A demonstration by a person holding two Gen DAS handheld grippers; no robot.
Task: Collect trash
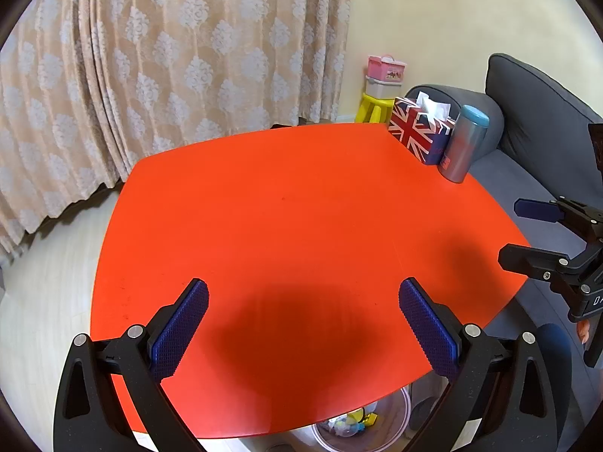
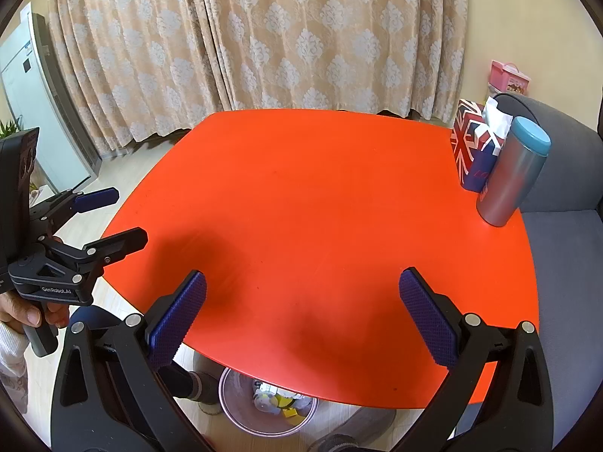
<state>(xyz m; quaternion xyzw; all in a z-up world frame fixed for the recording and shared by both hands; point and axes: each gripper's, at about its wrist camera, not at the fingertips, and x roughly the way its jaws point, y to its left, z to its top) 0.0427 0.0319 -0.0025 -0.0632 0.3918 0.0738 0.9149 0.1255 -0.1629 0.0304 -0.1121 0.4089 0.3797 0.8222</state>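
Note:
My left gripper is open and empty above the near edge of the orange-red table. My right gripper is open and empty above the same table. Each gripper shows in the other's view, the right one over the table's right edge, the left one over its left edge. A clear trash bin with yellow and pale scraps stands on the floor under the near edge; it also shows in the left wrist view. I see no loose trash on the tabletop.
A Union Jack tissue box and a grey tumbler with blue lid stand at the table's far right. A grey sofa is to the right. Curtains hang behind. A yellow stool holds boxes.

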